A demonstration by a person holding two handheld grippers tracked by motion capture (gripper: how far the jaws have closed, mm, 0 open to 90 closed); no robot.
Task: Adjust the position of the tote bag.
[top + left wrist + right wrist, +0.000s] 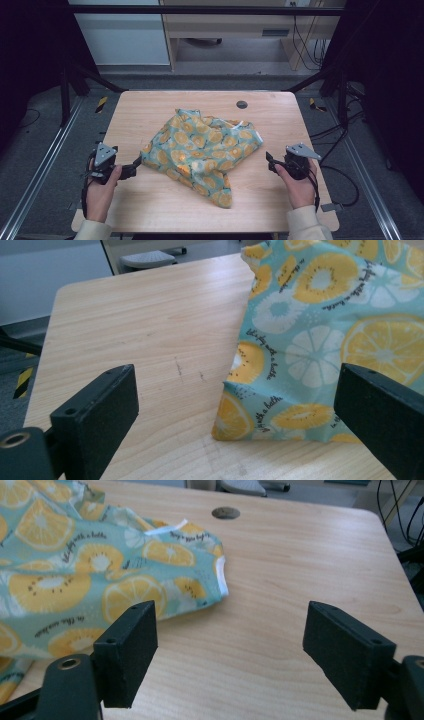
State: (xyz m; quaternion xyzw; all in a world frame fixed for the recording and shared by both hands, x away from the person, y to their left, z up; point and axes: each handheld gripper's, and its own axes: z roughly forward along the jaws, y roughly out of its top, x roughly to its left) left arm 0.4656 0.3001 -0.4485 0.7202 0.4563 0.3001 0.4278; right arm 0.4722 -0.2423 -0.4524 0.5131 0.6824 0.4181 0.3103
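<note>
Here a crumpled cloth lies mid-worktop. The left gripper touches its left corner, the right gripper waits beside its right edge, both jaws wide apart. Each should pinch one corner only.

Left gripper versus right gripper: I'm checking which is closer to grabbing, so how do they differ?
The left gripper sits at the cloth edge, fabric reaching between its jaws; the right gripper stands apart from it, over bare table. Both are open.
</note>
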